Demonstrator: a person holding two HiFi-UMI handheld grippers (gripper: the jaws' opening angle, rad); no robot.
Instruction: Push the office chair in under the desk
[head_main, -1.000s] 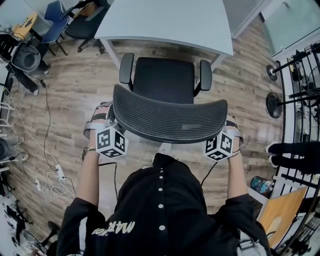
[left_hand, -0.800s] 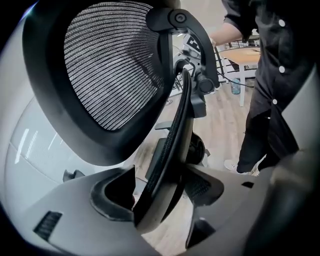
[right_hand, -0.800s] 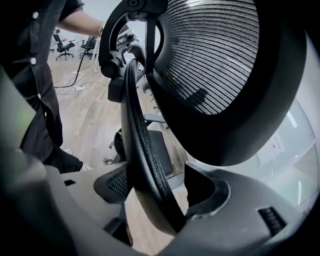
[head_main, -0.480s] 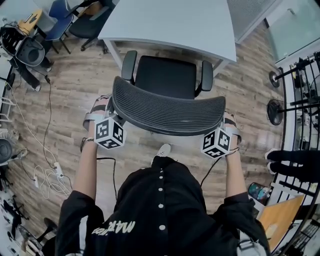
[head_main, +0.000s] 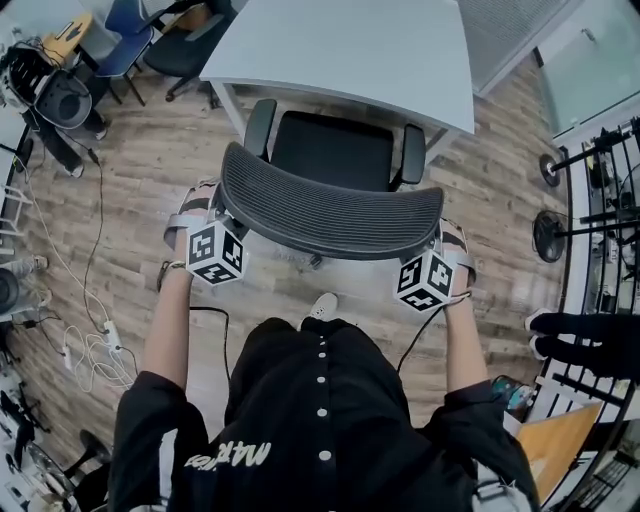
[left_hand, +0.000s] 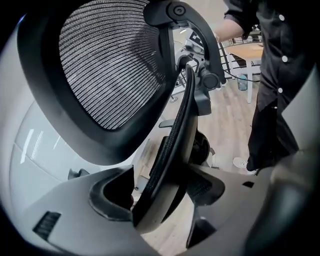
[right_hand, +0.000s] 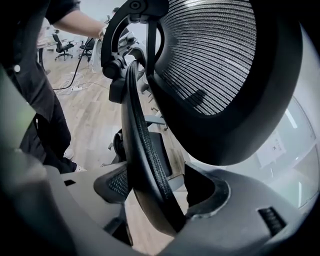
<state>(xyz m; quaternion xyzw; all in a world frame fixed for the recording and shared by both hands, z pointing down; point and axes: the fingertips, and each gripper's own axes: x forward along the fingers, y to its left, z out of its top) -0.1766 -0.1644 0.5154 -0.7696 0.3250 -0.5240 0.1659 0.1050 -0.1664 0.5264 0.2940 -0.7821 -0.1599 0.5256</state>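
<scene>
Office chair (head_main: 330, 212) is standing between the person and the desk (head_main: 340, 45), facing it, with the front edge of the seat (head_main: 335, 150) reaching the desk's near edge and most of the seat lying outside it. Left gripper (head_main: 222, 218) is clamping the left rim of the backrest (left_hand: 172, 150), and right gripper (head_main: 440, 240) is clamping the right rim; each gripper view is showing that rim pinched between the jaws. Desk is lying straight ahead of both grippers, beyond the chair. Backrest long axis is running left to right, roughly parallel to the desk's near edge, so both grippers are sitting about equally far from it and neither hand is leading. Next move is probably calling for an even forward push from both sides, with the armrests (head_main: 258, 128) passing beneath the desktop. Count: one office chair in hand, one desk, two armrests, two grippers; two further chairs (head_main: 122, 40) are standing at far left, well apart.
</scene>
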